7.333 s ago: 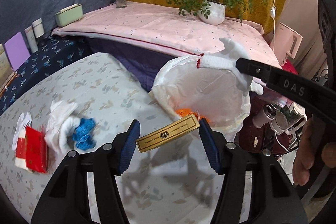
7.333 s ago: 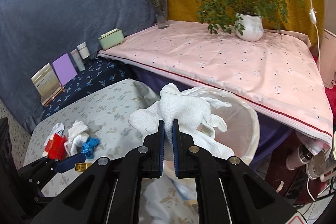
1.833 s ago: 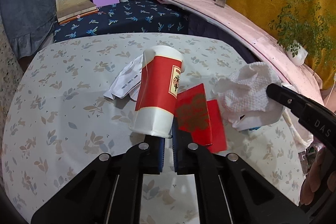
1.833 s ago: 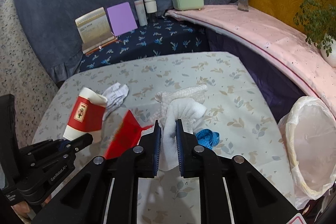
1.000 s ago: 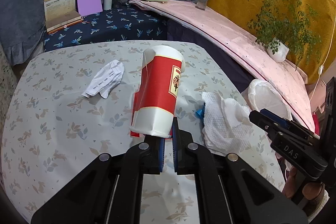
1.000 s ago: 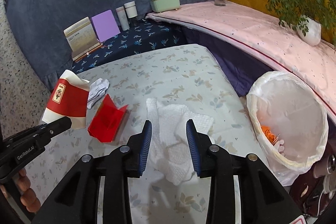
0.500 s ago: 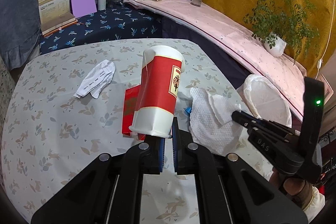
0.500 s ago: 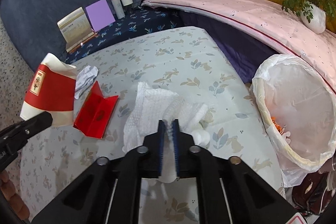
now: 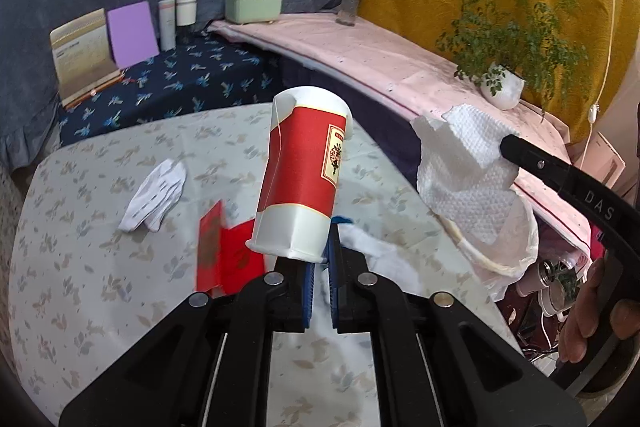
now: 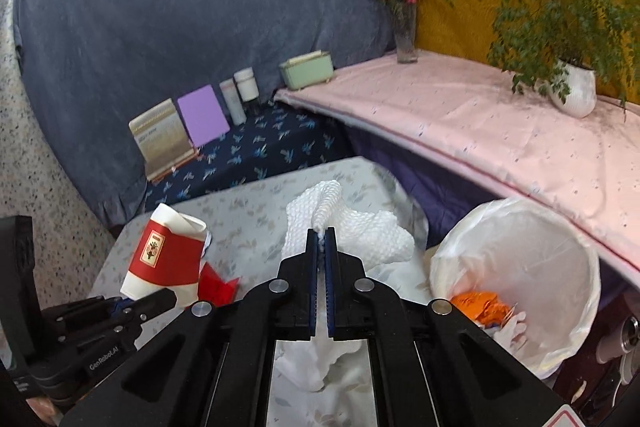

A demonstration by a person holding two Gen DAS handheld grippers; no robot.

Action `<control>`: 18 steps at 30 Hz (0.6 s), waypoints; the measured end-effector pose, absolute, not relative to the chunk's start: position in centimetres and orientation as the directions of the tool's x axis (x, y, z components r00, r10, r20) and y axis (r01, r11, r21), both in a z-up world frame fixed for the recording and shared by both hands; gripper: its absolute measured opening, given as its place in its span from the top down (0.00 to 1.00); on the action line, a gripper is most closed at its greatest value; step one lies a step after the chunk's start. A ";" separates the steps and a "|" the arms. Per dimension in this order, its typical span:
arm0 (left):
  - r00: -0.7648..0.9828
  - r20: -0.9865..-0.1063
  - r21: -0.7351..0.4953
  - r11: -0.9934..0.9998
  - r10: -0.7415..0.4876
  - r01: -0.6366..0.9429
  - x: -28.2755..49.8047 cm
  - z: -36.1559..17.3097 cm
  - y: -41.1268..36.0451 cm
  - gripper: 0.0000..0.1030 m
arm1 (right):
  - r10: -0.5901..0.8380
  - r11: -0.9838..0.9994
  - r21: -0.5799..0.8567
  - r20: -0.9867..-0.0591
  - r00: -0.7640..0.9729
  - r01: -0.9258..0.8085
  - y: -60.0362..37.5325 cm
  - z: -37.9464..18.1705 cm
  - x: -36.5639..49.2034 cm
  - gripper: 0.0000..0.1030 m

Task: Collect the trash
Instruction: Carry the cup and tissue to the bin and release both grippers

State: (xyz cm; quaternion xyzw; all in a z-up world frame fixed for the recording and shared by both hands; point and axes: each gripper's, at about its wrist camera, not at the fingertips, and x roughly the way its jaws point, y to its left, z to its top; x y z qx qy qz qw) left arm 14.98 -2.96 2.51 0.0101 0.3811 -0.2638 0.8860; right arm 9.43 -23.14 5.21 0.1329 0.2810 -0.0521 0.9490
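My left gripper point(image 9: 320, 261) is shut on the bottom rim of a red and white paper cup point(image 9: 304, 167), which it holds tilted above the floral table point(image 9: 100, 267). My right gripper point(image 10: 322, 237) is shut on a white paper towel point(image 10: 360, 227), lifted clear of the table and left of the white-lined bin point(image 10: 560, 259). In the left wrist view the right gripper point(image 9: 510, 145) carries the paper towel point(image 9: 464, 163) just above the bin point(image 9: 520, 243). On the table lie a red card point(image 9: 228, 251), a crumpled white paper point(image 9: 156, 195), a blue scrap point(image 9: 344, 219) and a white tissue point(image 9: 372, 251).
Orange trash point(image 10: 480, 303) lies inside the bin. A pink-covered ledge point(image 10: 480, 123) behind it carries a potted plant point(image 10: 572, 87), a vase point(image 10: 406, 39) and a green box point(image 10: 306, 69). Books and bottles stand on the dark blue bench point(image 10: 256, 147). A hand point(image 9: 592, 319) grips the right handle.
The right gripper closed on the paper towel and lifted it off the table toward the bin. The left gripper, still holding the cup, rose and swung a little toward the bin.
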 end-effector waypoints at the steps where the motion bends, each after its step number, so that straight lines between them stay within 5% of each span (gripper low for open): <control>1: 0.570 -0.677 -0.182 0.857 -0.465 0.483 15.0 2.7 -3.4 0.94 | -0.033 0.958 0.223 -0.541 0.840 0.181 -23.7 5.5 9.3 0.97; 18: 0.448 -0.654 -0.194 0.707 -0.610 0.680 13.5 4.4 -16.6 0.94 | -0.242 0.891 0.211 -0.531 0.812 0.403 -34.7 5.9 5.2 0.97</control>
